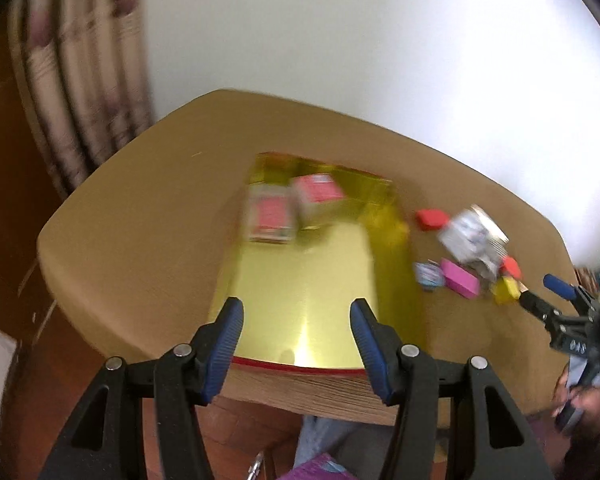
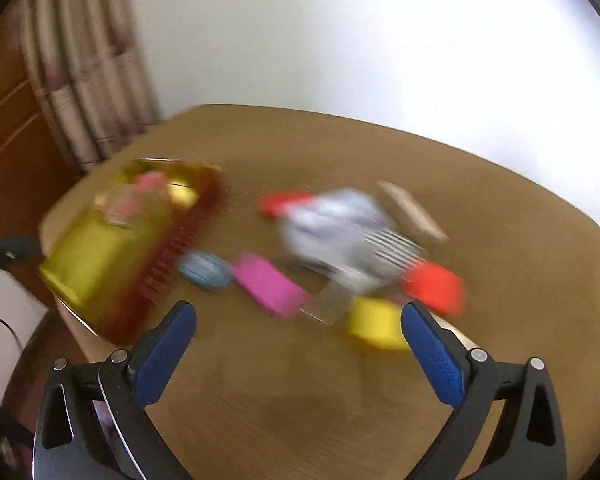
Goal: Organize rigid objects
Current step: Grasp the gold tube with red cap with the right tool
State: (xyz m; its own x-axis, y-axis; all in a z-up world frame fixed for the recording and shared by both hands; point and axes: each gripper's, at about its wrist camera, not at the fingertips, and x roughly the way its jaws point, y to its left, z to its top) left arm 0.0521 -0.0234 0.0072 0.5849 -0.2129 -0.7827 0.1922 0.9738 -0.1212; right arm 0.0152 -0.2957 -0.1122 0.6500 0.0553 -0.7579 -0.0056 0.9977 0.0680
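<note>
A gold box (image 1: 312,280) with a red rim lies on the tan table (image 1: 140,220); two red card packs (image 1: 270,218) sit at its far end. My left gripper (image 1: 296,308) hangs open over its near end, nothing between the pads. To the right lie a red block (image 1: 431,218), a white patterned box (image 1: 474,240), a pink block (image 1: 460,278), a yellow block (image 1: 506,290) and a small blue round thing (image 1: 430,276). My right gripper (image 2: 296,308) stands wide open and empty over bare table, the yellow block (image 2: 376,322) just beside its right finger. The right wrist view is blurred.
An orange-red block (image 2: 436,286), a flat tan piece (image 2: 414,210) and a clear piece (image 2: 328,302) lie among the loose things. A curtain (image 1: 80,80) and a brown wooden door (image 2: 16,128) stand left of the table, a white wall behind. A person's hand (image 1: 580,404) holds the right gripper.
</note>
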